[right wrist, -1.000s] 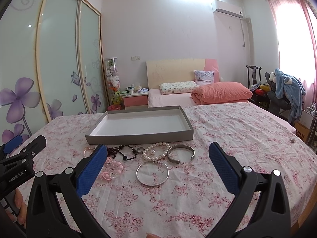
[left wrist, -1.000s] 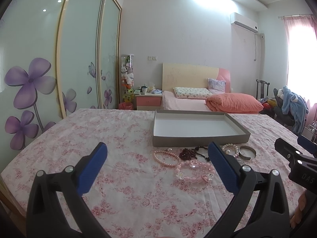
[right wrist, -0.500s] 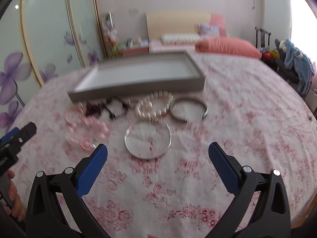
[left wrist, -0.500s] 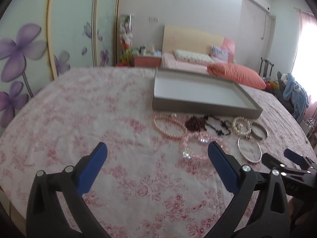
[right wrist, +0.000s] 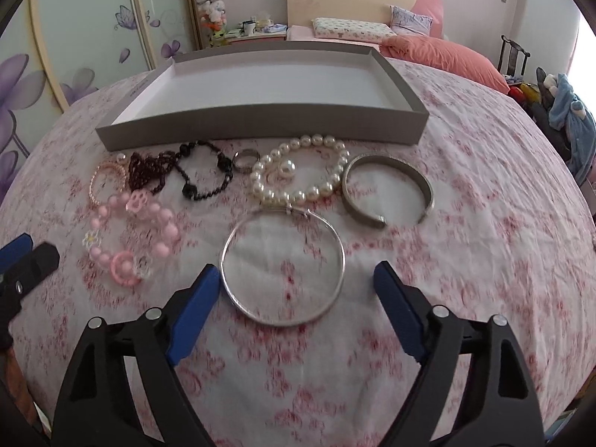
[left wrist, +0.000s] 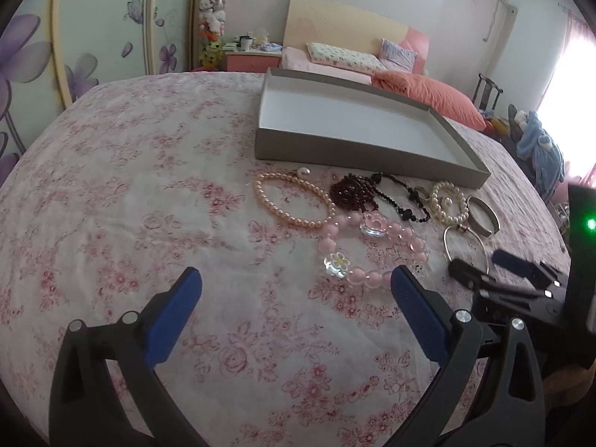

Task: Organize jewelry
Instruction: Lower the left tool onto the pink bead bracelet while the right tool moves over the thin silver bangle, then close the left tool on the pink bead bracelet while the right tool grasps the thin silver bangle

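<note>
Bangle, thin silver hoop point(right wrist: 283, 268), lies flat near grey cardboard tray point(right wrist: 260, 126), just ahead of my right gripper point(right wrist: 296, 285). Its jaws spread, just been closing, nothing pinched. My left gripper point(left wrist: 296, 285) gapes, empty, farther off. Open floral cloth point(right wrist: 465, 260) right of bangle gives room.

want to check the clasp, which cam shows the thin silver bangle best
The right wrist view: the thin silver bangle lies whole and near, just ahead of the right gripper. In the left wrist view it is far right, partly hidden.
</note>
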`<state>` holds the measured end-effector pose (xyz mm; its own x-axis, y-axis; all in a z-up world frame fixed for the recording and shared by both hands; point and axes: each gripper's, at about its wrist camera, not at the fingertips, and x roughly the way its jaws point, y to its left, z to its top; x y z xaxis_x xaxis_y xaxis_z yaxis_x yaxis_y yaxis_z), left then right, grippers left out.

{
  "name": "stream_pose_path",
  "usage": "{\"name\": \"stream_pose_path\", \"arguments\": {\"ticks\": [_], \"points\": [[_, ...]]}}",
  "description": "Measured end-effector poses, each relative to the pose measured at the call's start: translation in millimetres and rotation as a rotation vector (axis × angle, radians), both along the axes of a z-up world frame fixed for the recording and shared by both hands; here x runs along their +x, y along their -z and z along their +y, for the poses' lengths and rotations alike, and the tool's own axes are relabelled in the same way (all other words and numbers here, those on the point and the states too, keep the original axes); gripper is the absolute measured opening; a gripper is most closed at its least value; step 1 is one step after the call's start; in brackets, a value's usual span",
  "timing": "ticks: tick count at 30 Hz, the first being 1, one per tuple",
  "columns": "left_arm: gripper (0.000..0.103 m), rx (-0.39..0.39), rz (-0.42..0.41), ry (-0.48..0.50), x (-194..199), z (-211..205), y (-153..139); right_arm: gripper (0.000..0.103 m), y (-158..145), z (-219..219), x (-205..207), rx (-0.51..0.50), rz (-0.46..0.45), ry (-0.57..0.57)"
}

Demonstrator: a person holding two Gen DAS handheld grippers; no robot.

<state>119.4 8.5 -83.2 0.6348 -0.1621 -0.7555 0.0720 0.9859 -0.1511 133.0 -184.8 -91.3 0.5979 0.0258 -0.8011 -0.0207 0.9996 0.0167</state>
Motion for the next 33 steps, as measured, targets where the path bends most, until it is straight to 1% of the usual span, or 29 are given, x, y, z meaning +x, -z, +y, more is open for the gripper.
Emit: {"name": "stream_pose_path", "arguments": {"ticks": [1, 2, 7, 10, 12, 13, 14, 17, 19, 20, 21, 22, 23, 24, 25, 26, 27, 30, 33], "points": [[0.099, 0.005, 0.003, 0.006, 1.2, -1.4, 0.2, 0.076, 0.1, 0.2, 0.1, 0.000, -0.012, -0.005], [0.099, 0.011, 0.007, 0.009, 2.9, -3.3, 0.8, 0.070, 0.0, 0.1, -1.0, -0.001, -0.023, -0.011], [0.098, 0.015, 0.049, 0.021, 15.5, -10.0, 6.6, 0.070, -0.7, -1.4, -0.2, 0.000, -0.027, -0.025], [0.089, 0.022, 0.063, 0.017, 22.2, -12.2, 8.5, 0.070, -1.1, -4.3, -1.9, 0.001, -0.029, -0.024], [0.080, 0.027, 0.077, 0.012, 28.2, -13.8, 10.3, 0.070, -1.2, -4.6, -2.5, 0.000, -0.030, -0.023], [0.078, 0.029, 0.084, 0.012, 30.8, -14.0, 11.7, 0.070, -1.4, -3.4, -0.3, -0.001, -0.029, -0.022], [0.074, 0.031, 0.091, 0.014, 33.7, -15.4, 12.9, 0.070, -0.9, -3.6, -0.9, -0.001, -0.029, -0.023], [0.067, 0.063, 0.090, 0.014, 38.0, -22.7, 14.5, 0.071, -0.4, -3.7, -1.2, -0.001, -0.028, -0.022], [0.062, 0.071, 0.089, 0.018, 38.9, -26.3, 14.2, 0.080, 0.8, -4.7, -0.5, 0.001, -0.018, -0.009], [0.058, 0.077, 0.089, 0.019, 39.1, -27.2, 13.7, 0.082, 0.7, -5.3, 1.2, 0.000, -0.020, -0.009], [0.053, 0.084, 0.087, 0.022, 39.5, -30.0, 13.3, 0.082, 0.7, -4.8, 0.5, -0.001, -0.021, -0.010], [0.049, 0.093, 0.083, 0.023, 39.3, -31.6, 13.2, 0.082, 0.6, -5.4, 1.4, -0.001, -0.020, -0.011], [0.043, 0.102, 0.080, 0.023, 38.6, -31.9, 13.5, 0.081, 0.3, -6.0, 2.1, -0.001, -0.022, -0.012], [0.035, 0.111, 0.074, 0.023, 38.5, -33.1, 14.0, 0.074, -0.6, -6.1, 0.9, 0.000, -0.027, -0.017], [0.031, 0.110, 0.072, 0.025, 37.8, -32.6, 14.2, 0.070, -1.1, -5.9, 1.5, -0.002, -0.026, -0.018], [0.021, 0.102, 0.072, 0.026, 37.5, -31.3, 13.8, 0.070, -1.1, -6.6, 1.4, 0.001, -0.024, -0.020], [0.017, 0.089, 0.075, 0.023, 37.3, -28.8, 13.5, 0.070, -1.0, -6.7, 0.7, 0.000, -0.024, -0.023], [0.016, 0.058, 0.080, 0.017, 36.4, -22.8, 12.7, 0.070, -1.9, -7.6, 0.0, 0.001, -0.020, -0.024], [0.016, 0.042, 0.078, 0.013, 34.1, -18.3, 11.8, 0.070, -2.4, -8.9, -2.4, 0.015, -0.024, -0.024]]}}
